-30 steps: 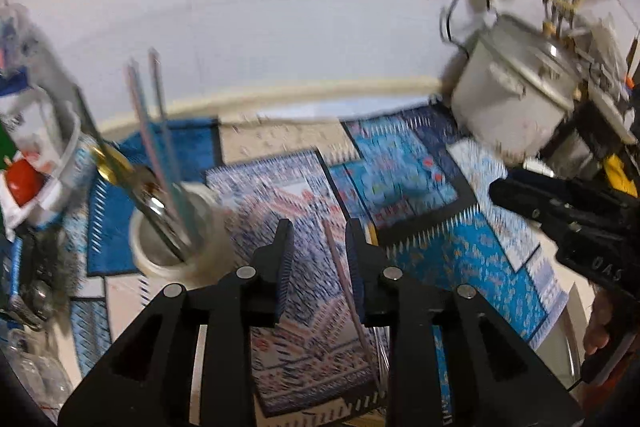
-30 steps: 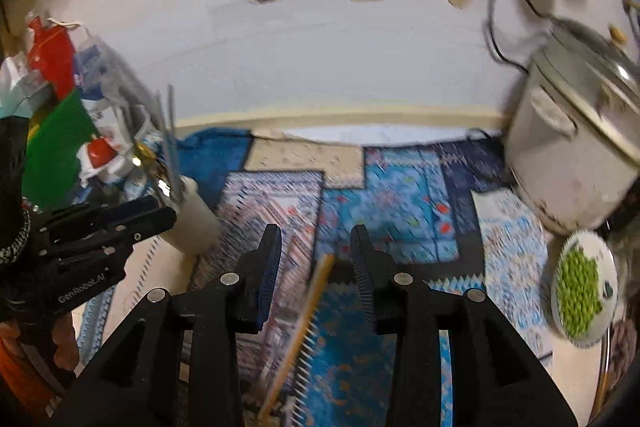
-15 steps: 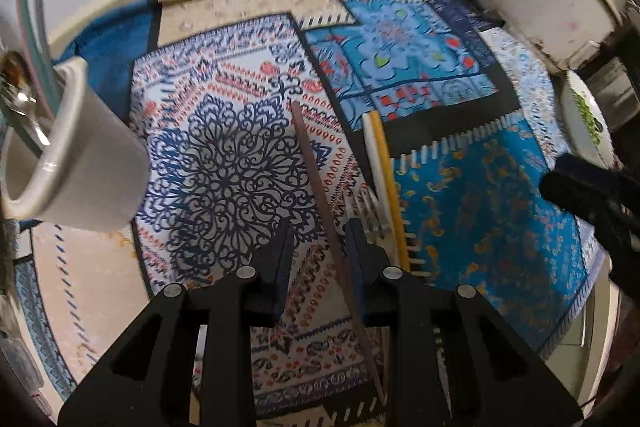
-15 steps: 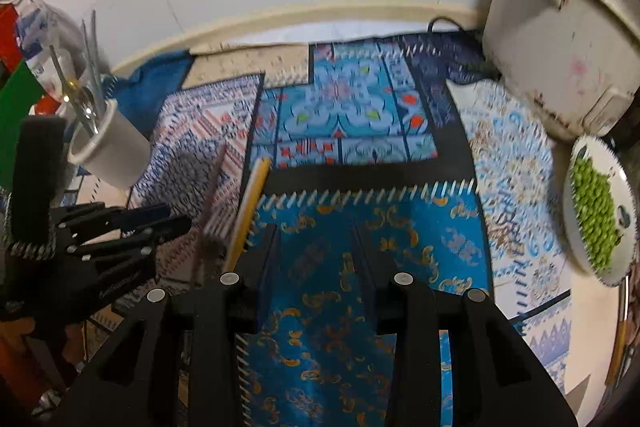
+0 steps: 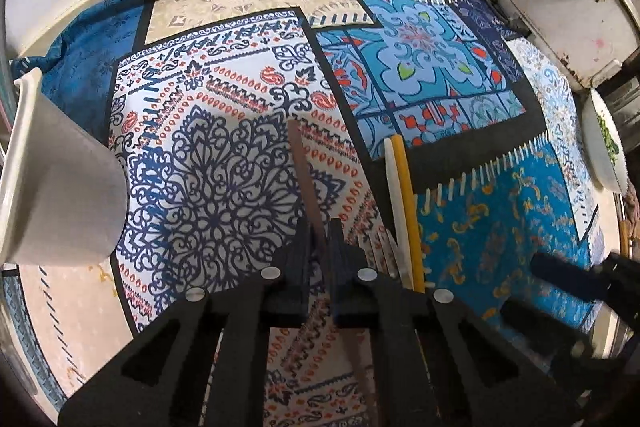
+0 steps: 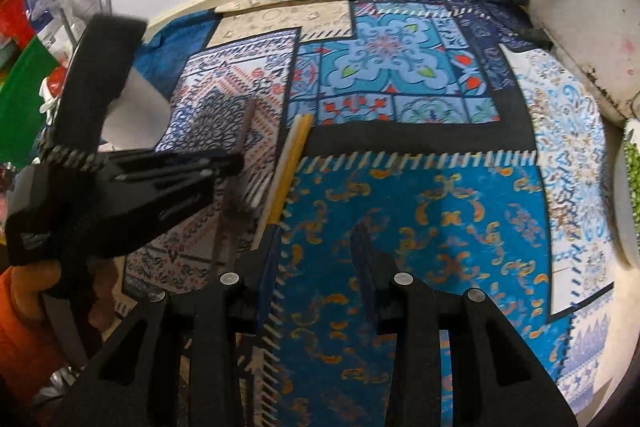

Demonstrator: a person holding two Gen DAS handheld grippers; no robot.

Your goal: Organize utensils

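- Utensils lie on the mat [image 5: 224, 163]: brown stick [image 5: 301, 163], yellow stick [image 5: 404, 187] right of it.
- Left gripper [image 5: 319, 247] just closed, pinching the brown stick.
- Right gripper [image 6: 316, 247] parted, empty, beside the yellow stick.

The cloth [image 5: 224, 163] mixes navy-and-white mandala, turquoise floral and blue panels with orange scrolls. A brown utensil [image 5: 302, 171], a yellow-and-white one [image 5: 402, 179], a white cup [image 5: 60, 195].

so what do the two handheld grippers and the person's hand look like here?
Both grippers, left and right, are matte black printed plastic with angular fingers, triangular cut-outs and round silver screw heads. In the right wrist view the left gripper's body carries small white lettering, unreadable. The hand below it wears something orange.
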